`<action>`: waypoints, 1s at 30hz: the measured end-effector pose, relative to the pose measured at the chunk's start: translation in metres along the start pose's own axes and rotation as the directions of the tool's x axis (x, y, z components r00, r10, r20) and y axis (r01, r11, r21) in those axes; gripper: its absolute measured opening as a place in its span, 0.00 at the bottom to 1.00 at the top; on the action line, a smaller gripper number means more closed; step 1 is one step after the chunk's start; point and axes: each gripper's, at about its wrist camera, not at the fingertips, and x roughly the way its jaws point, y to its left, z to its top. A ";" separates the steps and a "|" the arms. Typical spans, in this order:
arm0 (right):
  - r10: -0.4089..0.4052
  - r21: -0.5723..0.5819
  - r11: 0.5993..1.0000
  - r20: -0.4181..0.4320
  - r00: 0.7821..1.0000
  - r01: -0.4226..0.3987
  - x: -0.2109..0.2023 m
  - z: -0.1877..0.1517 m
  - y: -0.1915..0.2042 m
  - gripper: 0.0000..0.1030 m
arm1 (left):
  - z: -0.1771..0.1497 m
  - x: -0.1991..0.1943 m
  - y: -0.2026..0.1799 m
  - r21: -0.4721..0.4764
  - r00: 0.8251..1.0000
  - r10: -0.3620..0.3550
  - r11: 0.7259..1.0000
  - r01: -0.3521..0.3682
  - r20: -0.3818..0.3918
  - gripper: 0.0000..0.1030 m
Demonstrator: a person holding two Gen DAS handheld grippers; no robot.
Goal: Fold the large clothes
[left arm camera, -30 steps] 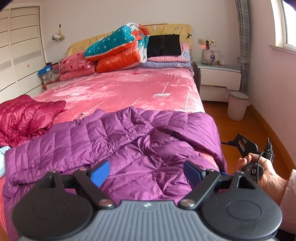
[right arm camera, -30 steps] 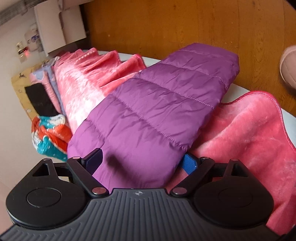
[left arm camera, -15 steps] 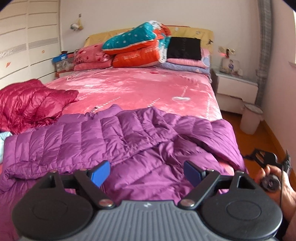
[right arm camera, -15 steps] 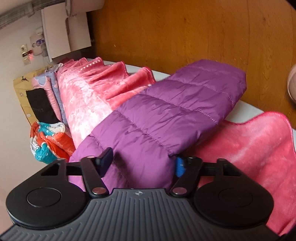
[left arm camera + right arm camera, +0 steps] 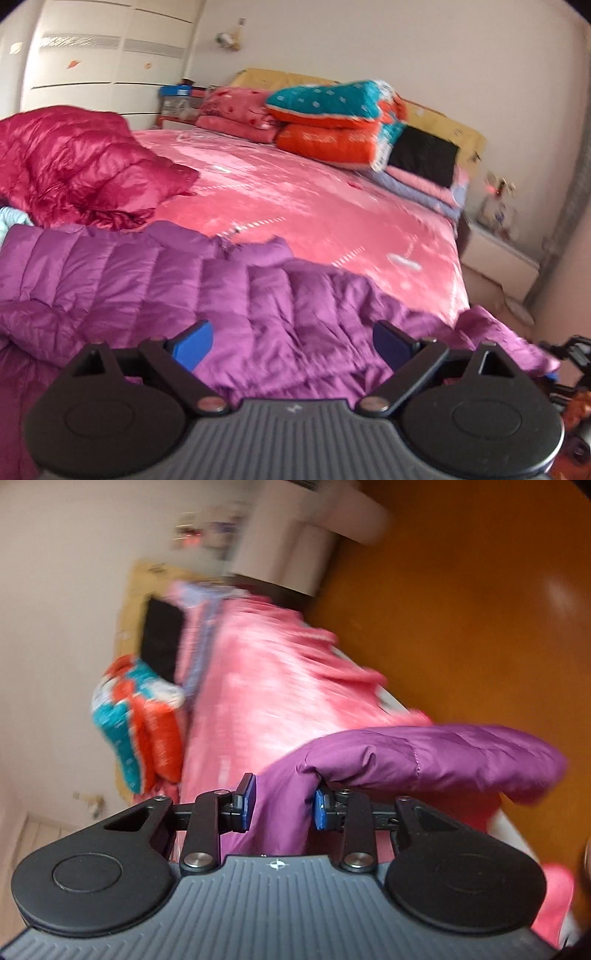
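A purple quilted down jacket [image 5: 229, 295] lies spread across the near end of the pink bed [image 5: 332, 206]. My left gripper [image 5: 291, 343] is open and empty, its blue pads just above the jacket's near part. In the right wrist view my right gripper [image 5: 282, 806] is shut on the purple jacket's sleeve [image 5: 424, 757], which sticks out to the right past the bed's edge over the wooden floor [image 5: 480, 627]. That view is blurred by motion.
A crimson down jacket [image 5: 77, 166] lies bunched at the left of the bed. Folded quilts and pillows [image 5: 332, 118] are stacked at the headboard. A white nightstand [image 5: 498, 258] stands to the bed's right. A white wardrobe [image 5: 99, 59] fills the left wall.
My right gripper's jaws have closed on the sleeve and lifted it. My left gripper has swung left and lower toward the jacket, still open.
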 end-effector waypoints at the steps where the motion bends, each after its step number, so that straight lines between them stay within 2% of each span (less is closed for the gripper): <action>1: 0.021 -0.037 0.999 -0.002 1.000 -0.021 -0.001 0.001 0.015 0.39 | 0.003 0.003 0.006 -0.015 1.000 0.010 1.000 -0.009 0.008 0.91; 5: 0.083 -0.193 0.978 -0.017 0.996 -0.085 -0.006 -0.002 0.068 0.38 | 0.015 0.010 0.030 -0.063 0.998 0.038 0.997 -0.036 0.046 0.91; 9: 0.149 -0.340 0.928 -0.033 0.988 -0.151 -0.010 -0.009 0.122 0.36 | 0.026 0.012 0.056 -0.100 0.993 0.082 0.992 -0.073 0.082 0.91; 12: 0.182 -0.468 0.863 -0.061 0.981 -0.189 -0.010 -0.023 0.161 0.34 | 0.030 0.012 0.078 -0.140 0.988 0.118 0.985 -0.104 0.100 0.91; 17: 0.238 -0.636 0.719 -0.154 0.959 -0.281 -0.005 -0.072 0.219 0.32 | 0.035 0.011 0.109 -0.164 0.973 0.199 0.970 -0.179 0.118 0.91; 21: 0.276 -0.698 0.601 -0.277 0.920 -0.390 0.004 -0.125 0.252 0.31 | 0.037 0.007 0.137 -0.204 0.959 0.256 0.952 -0.227 0.125 0.91; 23: 0.278 -0.696 0.565 -0.345 0.896 -0.443 0.015 -0.151 0.263 0.31 | 0.038 0.006 0.151 -0.227 0.951 0.281 0.942 -0.248 0.126 0.91; 27: 0.232 -0.678 0.502 -0.491 0.839 -0.536 0.038 -0.210 0.270 0.31 | 0.036 0.001 0.182 -0.316 0.943 0.314 0.911 -0.265 0.113 0.91; 30: 0.157 -0.675 0.445 -0.588 0.794 -0.588 0.062 -0.250 0.260 0.31 | 0.035 -0.002 0.203 -0.363 0.937 0.332 0.891 -0.272 0.113 0.91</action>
